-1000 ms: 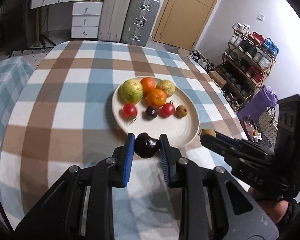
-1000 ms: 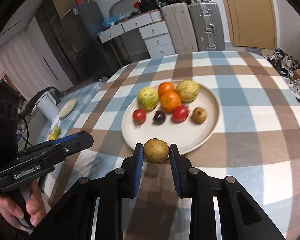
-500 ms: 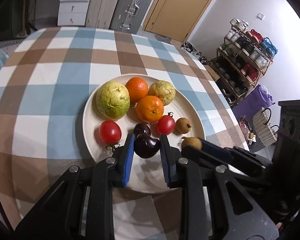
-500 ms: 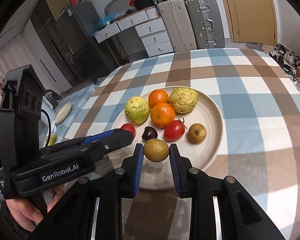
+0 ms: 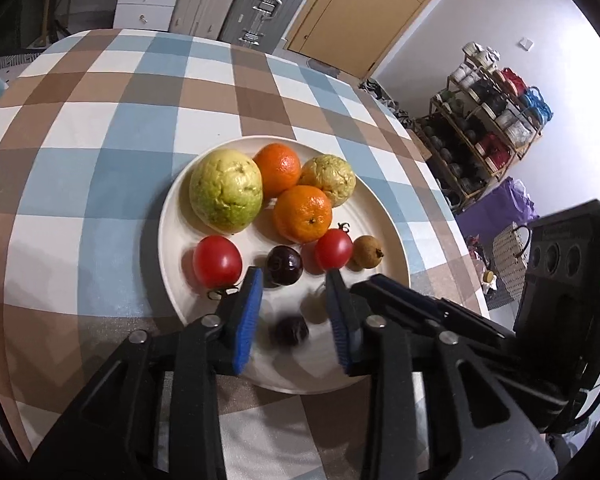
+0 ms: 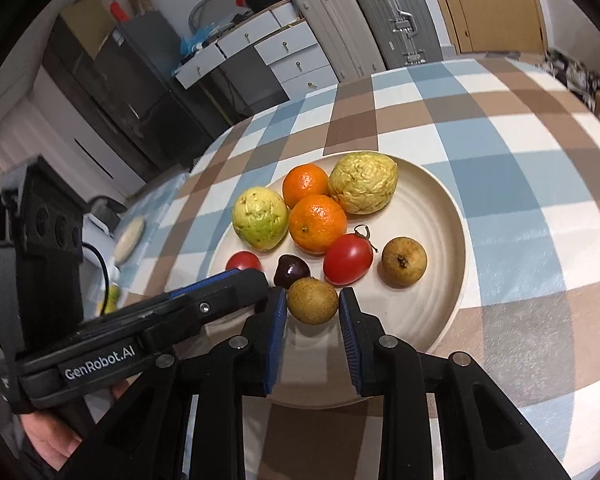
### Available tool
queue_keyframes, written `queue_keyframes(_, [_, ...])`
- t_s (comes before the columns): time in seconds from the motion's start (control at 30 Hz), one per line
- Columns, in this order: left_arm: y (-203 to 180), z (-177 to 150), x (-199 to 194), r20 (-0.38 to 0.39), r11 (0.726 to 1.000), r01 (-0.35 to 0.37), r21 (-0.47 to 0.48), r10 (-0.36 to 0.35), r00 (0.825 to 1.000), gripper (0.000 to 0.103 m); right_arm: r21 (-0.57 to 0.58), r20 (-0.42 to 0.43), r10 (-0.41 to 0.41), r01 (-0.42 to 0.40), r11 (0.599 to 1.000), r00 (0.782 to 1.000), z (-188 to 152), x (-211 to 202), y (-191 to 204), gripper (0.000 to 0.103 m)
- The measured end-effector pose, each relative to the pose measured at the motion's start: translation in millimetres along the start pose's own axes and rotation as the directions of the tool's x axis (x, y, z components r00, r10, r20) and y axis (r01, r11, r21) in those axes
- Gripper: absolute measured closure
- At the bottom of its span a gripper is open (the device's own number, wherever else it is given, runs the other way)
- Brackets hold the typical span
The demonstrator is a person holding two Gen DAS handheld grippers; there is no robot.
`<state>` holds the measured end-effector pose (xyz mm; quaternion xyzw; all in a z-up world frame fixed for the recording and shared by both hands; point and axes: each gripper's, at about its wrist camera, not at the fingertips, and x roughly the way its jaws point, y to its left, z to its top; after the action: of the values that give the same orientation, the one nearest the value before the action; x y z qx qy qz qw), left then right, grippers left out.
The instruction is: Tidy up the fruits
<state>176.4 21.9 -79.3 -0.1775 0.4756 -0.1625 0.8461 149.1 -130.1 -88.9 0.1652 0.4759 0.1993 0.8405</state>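
A cream plate (image 5: 384, 216) (image 6: 440, 216) on the checked tablecloth holds two guavas, two oranges, two red tomatoes, a dark plum (image 5: 285, 265) and a brown fruit (image 5: 367, 251). My left gripper (image 5: 293, 307) is open over the plate's near side; a second dark plum (image 5: 291, 331), blurred, lies on the plate between its jaws, free of them. My right gripper (image 6: 312, 316) is shut on a brown round fruit (image 6: 312, 300) just above the plate, next to the plum (image 6: 291, 270). The left gripper's body (image 6: 140, 332) crosses the right wrist view.
The round table's edge (image 5: 452, 216) falls off at the right toward a shoe rack (image 5: 488, 128). Suitcases (image 6: 364, 24) and drawers (image 6: 288, 52) stand beyond the table. A low side table with a small plate (image 6: 129, 234) sits at the left.
My left gripper opened and let go of the dark plum, which dropped onto the plate. Both grippers moved further in over the plate; the right still holds the brown fruit.
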Motion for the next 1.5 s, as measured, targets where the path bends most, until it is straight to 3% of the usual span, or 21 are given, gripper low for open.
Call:
queue_keyframes(0.07, [4,1,-5,0.018,1.0,0.0,-0.018,0.0,1.0,0.043,0.023,0.024,0.008,-0.009,1.0,1.0,1,-5,-4,0.049])
queue_keyframes(0.17, [8,0,-13,0.039,0.997,0.048,-0.059,-0.046,0.998,0.024,0.054,0.07,0.026,-0.029,0.998,0.997,3,-18,-11,0.04])
queue_keyframes(0.27, [2,-1,-20,0.055,0.998,0.047,-0.036,-0.045,0.997,0.024,0.08,0.107,0.023,-0.032,0.996,0.994,5,-30,-16,0.038])
queue_keyframes(0.47, [-28,-12,-38,0.091,0.994,-0.041,0.099,0.032,0.995,0.019,0.092,0.164,0.01,-0.025,0.995,0.986,6,-51,-20,0.032])
queue_keyframes(0.7, [-45,-25,-74,0.233,0.972,-0.186,0.144,0.149,0.961,0.017,0.147,0.249,-0.014,-0.023,0.989,0.968,-1,-87,-37,0.017])
queue_keyframes(0.87, [-49,-37,-102,0.311,0.963,-0.241,0.124,0.193,0.931,0.001,0.128,0.281,-0.036,0.0,0.992,0.959,-8,-107,-34,0.006])
queue_keyframes(1.1, [-52,-64,-142,0.393,0.948,-0.298,0.109,0.234,0.889,0.001,0.008,0.294,-0.047,0.046,0.999,0.955,-24,-123,-6,0.004])
queue_keyframes(1.3, [-60,-92,-166,0.422,0.937,-0.327,0.126,0.248,0.872,0.001,-0.078,0.349,-0.053,0.085,0.993,0.936,-45,-148,20,0.001])
queue_keyframes(1.4, [-66,-108,-177,0.452,0.924,-0.358,0.134,0.264,0.852,0.001,-0.121,0.359,-0.047,0.096,0.988,0.932,-57,-156,32,0.0])
queue_keyframes(1.5, [-72,-120,-186,0.467,0.92,-0.362,0.148,0.258,0.846,0.001,-0.142,0.354,-0.047,0.103,0.984,0.934,-69,-160,39,0.0])
